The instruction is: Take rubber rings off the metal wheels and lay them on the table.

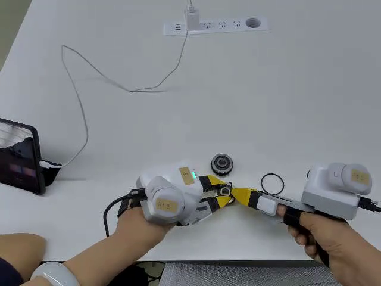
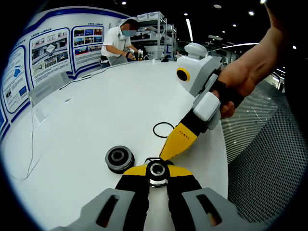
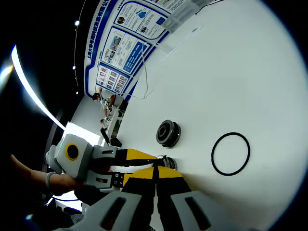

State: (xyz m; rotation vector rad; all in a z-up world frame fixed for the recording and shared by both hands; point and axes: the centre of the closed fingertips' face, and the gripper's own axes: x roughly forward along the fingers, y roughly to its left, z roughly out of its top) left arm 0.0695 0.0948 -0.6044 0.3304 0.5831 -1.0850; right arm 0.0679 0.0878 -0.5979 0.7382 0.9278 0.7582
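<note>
On the white table [image 1: 268,89], my left claw [image 2: 157,179] is clenched on one metal wheel [image 2: 157,170]. My right claw [image 2: 167,151], pinched shut, noses its rubber rim. One rubber ring [image 3: 212,155] lies freed beside the second wheel [image 1: 221,164]. Next, I judge, I peel outward.

Exhibition-style hall: wall display boards [image 2: 53,53], ceiling spotlights [image 2: 188,29], long white table [image 1: 268,89].

Near the counter's [image 1: 297,89] front edge, the left gripper [image 2: 157,169] is holding a wheel [image 1: 224,190] between its jaws, the right gripper [image 1: 237,194] touching it from the right. A second wheel [image 1: 221,164] is lying just behind, a loose ring [image 1: 272,183] to its right. A power strip [image 1: 214,25] is sitting at the far edge, a tablet [image 1: 21,156] far left
</note>
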